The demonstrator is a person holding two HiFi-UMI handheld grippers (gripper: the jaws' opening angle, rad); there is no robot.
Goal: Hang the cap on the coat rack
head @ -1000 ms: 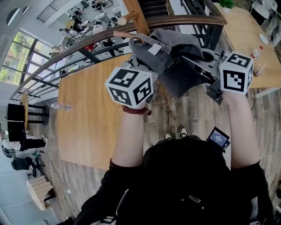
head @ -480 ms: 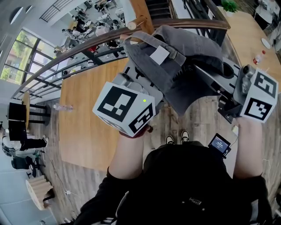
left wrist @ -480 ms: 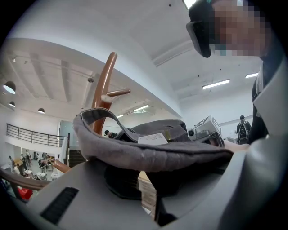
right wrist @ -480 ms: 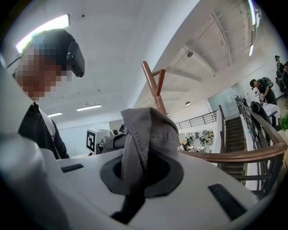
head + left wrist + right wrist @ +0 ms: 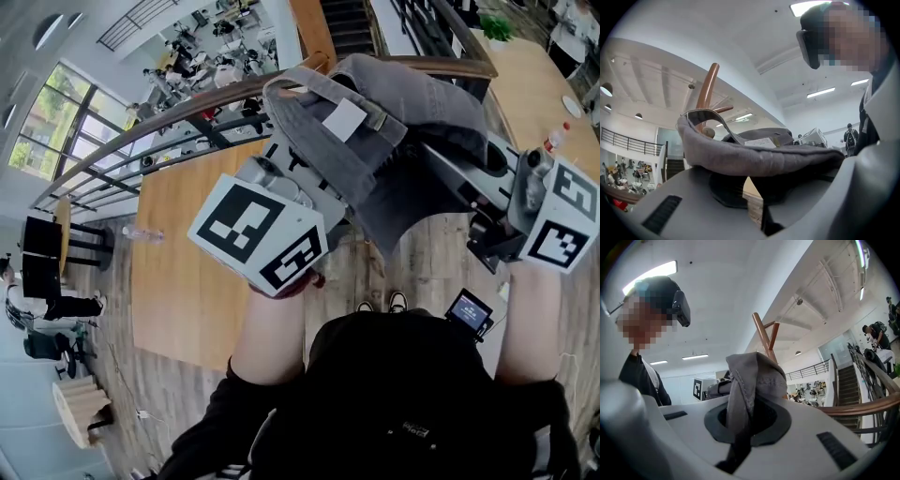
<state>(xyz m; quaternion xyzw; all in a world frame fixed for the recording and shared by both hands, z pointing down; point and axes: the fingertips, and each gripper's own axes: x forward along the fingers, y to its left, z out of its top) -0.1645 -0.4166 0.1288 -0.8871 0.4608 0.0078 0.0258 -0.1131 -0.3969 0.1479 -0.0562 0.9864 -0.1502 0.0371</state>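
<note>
In the head view the grey cap is held up high between both grippers, its inside label facing up. My left gripper is shut on the cap's rim from the left. From the right, my right gripper is shut on a bunched fold of the cap. The coat rack's brown wooden pegs rise just behind the cap in the left gripper view. In the right gripper view the pegs stand directly above it. The head view shows only the top of the rack, behind the cap.
A curved wooden handrail with a dark railing runs behind the cap. Below lie a long wooden table with a bottle and a second table at the right. A small screen device hangs by the person's waist.
Both grippers have lifted the cap higher and nearer the rack's top. The right gripper swung out to the right, and the cap now spreads wider between the two.
</note>
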